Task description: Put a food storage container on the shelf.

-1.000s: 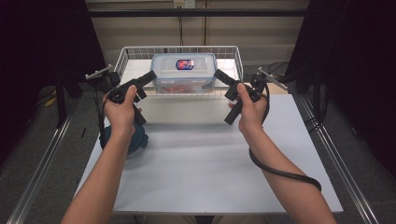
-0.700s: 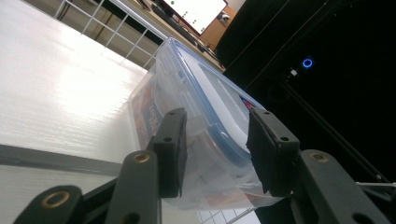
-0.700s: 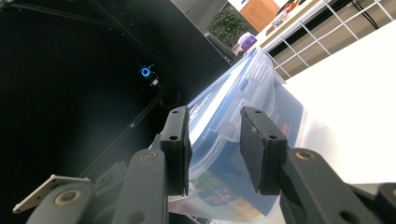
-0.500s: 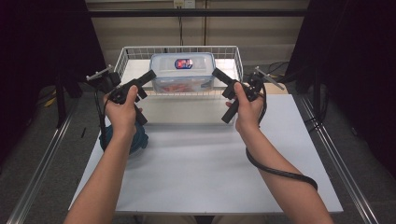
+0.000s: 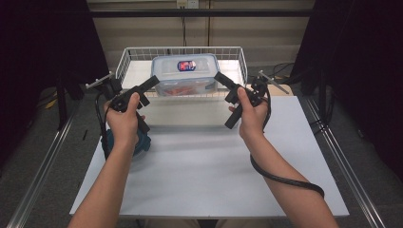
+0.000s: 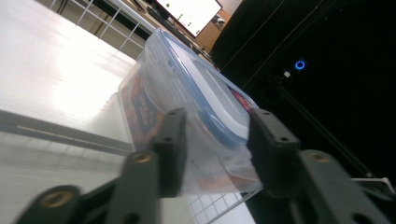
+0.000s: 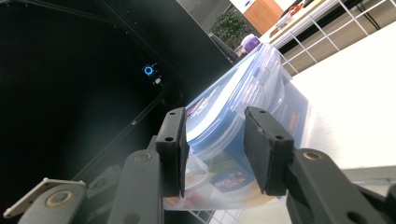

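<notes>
Both forearms reach forward from the near edge of the white table (image 5: 199, 171), and each hand tilts its tool inward and up: the left gripper (image 6: 212, 140) clamps one end of the clear plastic box (image 5: 184, 75), its jaws having just closed further, while the right gripper (image 7: 215, 144) grips the other end, its jaws having just eased wider. The box, rectangular with rounded corners and a blue-rimmed snap lid (image 6: 205, 100) bearing a red and blue label, is held at the white wire basket (image 5: 128, 57) at the table's far edge. Through its translucent wall reddish contents show, too blurred to name.

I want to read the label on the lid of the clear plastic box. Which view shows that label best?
The high view: the clear plastic box faces up there, its red-and-blue lid label unobstructed. The left gripper view and right gripper view show the label edge-on.
</notes>
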Demonstrator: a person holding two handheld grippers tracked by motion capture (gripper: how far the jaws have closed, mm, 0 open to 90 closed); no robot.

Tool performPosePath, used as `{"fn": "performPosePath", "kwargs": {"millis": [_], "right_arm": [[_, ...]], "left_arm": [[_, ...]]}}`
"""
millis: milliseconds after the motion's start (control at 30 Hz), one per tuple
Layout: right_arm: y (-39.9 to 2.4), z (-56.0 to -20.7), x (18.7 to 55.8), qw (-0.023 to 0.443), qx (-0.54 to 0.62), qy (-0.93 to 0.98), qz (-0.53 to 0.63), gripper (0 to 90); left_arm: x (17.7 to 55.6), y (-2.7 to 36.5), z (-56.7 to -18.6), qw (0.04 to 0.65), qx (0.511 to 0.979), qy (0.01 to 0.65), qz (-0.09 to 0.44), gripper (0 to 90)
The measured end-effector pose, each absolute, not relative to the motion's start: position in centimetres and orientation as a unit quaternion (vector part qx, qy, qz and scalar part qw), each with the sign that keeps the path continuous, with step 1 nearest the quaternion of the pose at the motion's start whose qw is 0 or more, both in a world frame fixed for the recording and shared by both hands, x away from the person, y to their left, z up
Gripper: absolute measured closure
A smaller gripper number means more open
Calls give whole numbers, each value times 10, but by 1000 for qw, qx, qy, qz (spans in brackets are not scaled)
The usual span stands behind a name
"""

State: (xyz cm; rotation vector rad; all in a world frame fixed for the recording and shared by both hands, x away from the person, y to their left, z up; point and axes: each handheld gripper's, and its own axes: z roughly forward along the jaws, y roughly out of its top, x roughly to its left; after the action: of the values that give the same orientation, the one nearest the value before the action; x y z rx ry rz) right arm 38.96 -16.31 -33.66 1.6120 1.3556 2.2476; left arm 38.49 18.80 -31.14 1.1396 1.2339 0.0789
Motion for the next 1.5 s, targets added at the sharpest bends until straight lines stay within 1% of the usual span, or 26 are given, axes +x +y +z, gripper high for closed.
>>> {"fn": "performPosePath", "kwargs": {"millis": [33, 133, 167, 233, 267, 300, 333, 400, 567, 833, 1067, 1500], "right_arm": [[-163, -336, 388, 27, 522, 440, 730, 597], [-161, -338, 384, 20, 520, 451, 725, 639], [-160, -340, 382, 23, 519, 456, 723, 674], [-159, -343, 383, 17, 519, 466, 717, 730], [-159, -344, 383, 19, 517, 471, 715, 764], [-159, -344, 383, 19, 517, 471, 715, 764], [-156, -344, 384, 21, 513, 483, 709, 806], [-155, -344, 384, 20, 513, 484, 708, 820], [-152, -344, 391, 27, 511, 493, 703, 890], [-146, -344, 404, 37, 514, 502, 694, 900], [-143, -343, 413, 42, 514, 503, 694, 900], [-138, -343, 420, 50, 516, 505, 690, 900]], "left_arm": [[383, 188, -312, 667, 508, 545, 36, 607], [382, 186, -314, 660, 515, 546, 37, 626], [381, 186, -315, 660, 510, 550, 36, 655], [381, 185, -316, 660, 515, 546, 34, 672], [380, 185, -317, 660, 514, 546, 36, 699], [380, 184, -317, 658, 515, 548, 43, 699], [381, 184, -318, 655, 520, 545, 47, 768], [382, 181, -320, 655, 517, 549, 48, 780], [388, 177, -322, 654, 514, 552, 54, 853], [400, 174, -324, 655, 505, 559, 56, 900], [409, 174, -326, 655, 494, 568, 66, 900], [420, 172, -328, 648, 494, 575, 75, 900]]}}
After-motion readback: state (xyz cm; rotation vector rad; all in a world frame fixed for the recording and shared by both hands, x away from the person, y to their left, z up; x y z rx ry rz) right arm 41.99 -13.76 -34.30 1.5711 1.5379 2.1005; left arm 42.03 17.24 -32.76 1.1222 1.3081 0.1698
